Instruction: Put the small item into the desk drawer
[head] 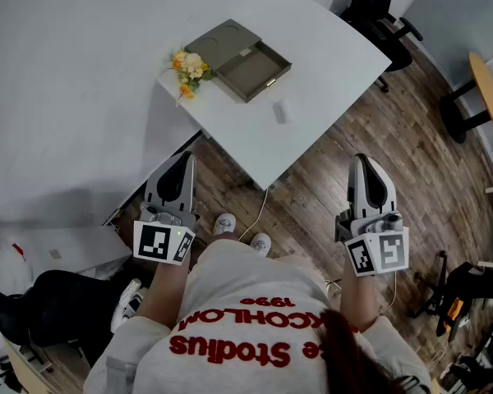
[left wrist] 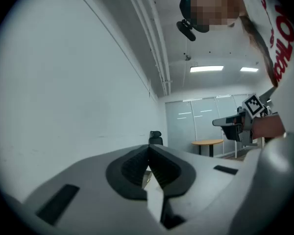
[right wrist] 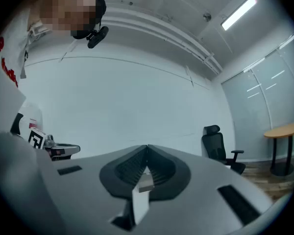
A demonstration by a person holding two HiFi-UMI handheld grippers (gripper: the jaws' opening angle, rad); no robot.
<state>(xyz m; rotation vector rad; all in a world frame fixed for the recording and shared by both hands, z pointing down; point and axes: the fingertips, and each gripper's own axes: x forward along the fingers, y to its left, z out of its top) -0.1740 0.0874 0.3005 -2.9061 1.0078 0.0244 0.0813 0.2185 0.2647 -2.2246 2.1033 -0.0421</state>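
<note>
A small white item [head: 281, 112] lies on the white desk [head: 337, 60], just in front of a flat olive-grey drawer unit [head: 230, 43] whose drawer [head: 259, 68] stands pulled out. Both grippers hang close to my body over the wood floor, short of the desk's near corner. My left gripper [head: 185, 158] [left wrist: 148, 150] points forward with its jaws meeting at the tips and nothing between them. My right gripper [head: 362, 161] [right wrist: 147, 149] is likewise shut and empty. Both gripper views look up at a white wall and the ceiling, so neither shows the desk.
A small bunch of yellow flowers [head: 189, 66] lies left of the drawer unit. A black office chair [head: 378, 6] stands behind the desk, a round wooden table [head: 489, 89] at the far right, a black bag [head: 41, 306] on the floor at lower left.
</note>
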